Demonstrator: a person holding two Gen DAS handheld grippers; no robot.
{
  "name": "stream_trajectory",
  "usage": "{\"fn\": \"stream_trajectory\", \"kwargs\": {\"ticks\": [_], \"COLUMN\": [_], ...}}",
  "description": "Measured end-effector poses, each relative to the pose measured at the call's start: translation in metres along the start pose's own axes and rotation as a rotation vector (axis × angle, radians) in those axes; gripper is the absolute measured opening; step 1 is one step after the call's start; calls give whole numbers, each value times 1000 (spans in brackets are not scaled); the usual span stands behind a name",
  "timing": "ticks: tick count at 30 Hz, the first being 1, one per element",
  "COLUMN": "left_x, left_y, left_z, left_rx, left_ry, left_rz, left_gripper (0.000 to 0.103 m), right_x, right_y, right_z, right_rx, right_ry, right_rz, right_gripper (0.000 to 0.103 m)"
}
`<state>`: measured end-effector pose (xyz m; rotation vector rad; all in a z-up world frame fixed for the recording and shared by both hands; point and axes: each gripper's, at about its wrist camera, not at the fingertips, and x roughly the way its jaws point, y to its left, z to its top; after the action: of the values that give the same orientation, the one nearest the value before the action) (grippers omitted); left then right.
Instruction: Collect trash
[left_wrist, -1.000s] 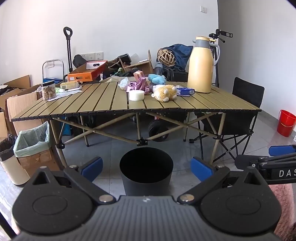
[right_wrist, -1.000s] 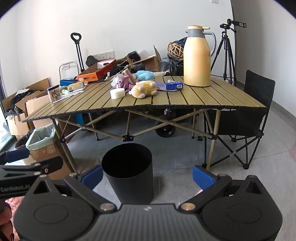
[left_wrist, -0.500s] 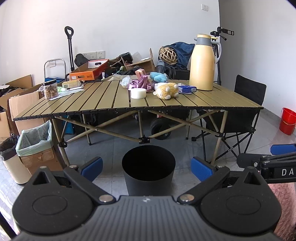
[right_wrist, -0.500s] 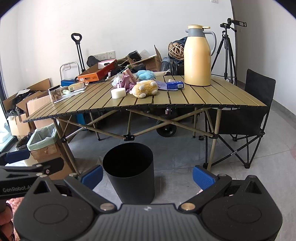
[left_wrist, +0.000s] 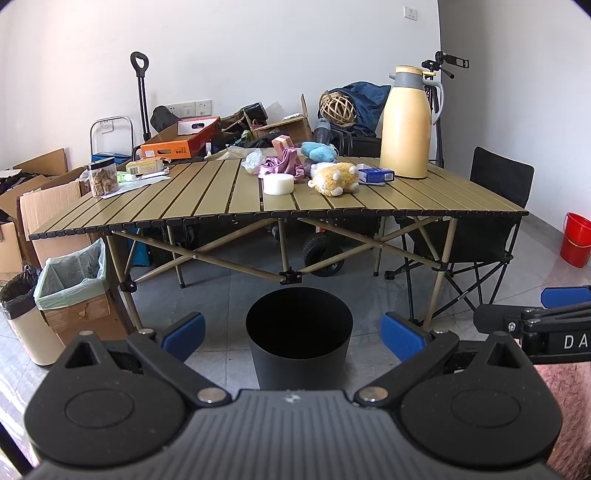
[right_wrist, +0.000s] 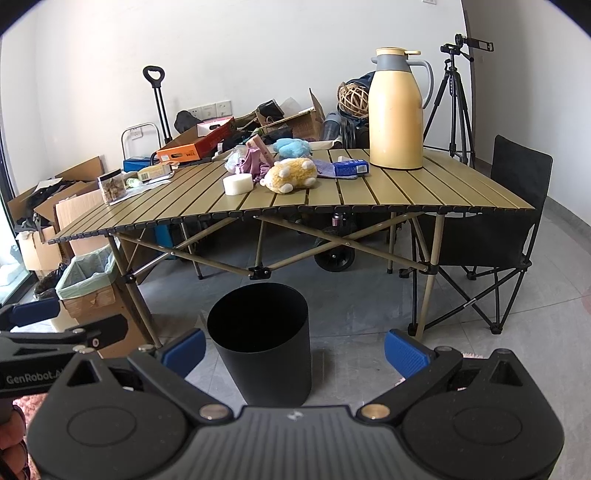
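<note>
Both hand-held grippers wide, empty: left hand-held gripper (left_wrist: 291, 330), right hand-held gripper (right_wrist: 293, 347). Black bin (left_wrist: 298, 338) on floor below table (left_wrist: 207, 199). Crumpled plastic wrap (left_wrist: 252, 161) (likely trash) mid-table among toys; risk: grabbing plush toy (left_wrist: 335, 178) instead.

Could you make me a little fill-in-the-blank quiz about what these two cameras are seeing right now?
1. The black bin stands on the ____ in front of the folding table.
2. The tall thermos jug on the table is ____ in colour.
3. The fingers of the left gripper and those of the right gripper have ____ pads.
4. Both grippers are ____ and hold nothing.

Missing words: floor; yellow; blue; open
</note>
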<state>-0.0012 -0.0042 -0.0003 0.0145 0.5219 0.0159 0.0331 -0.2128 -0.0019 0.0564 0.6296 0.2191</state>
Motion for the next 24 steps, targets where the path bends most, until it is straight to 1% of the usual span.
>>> {"fn": "stream_trajectory", "kwargs": {"ticks": [24], "left_x": [-1], "left_y": [-2], "left_z": [1], "left_rx": [1], "left_ry": [-1], "left_rz": [0], "left_gripper": [103], "right_x": [-1], "right_y": [0], "right_z": [0], "right_rx": [3], "right_ry": [-3], "right_rz": [1], "right_gripper": [103]}}
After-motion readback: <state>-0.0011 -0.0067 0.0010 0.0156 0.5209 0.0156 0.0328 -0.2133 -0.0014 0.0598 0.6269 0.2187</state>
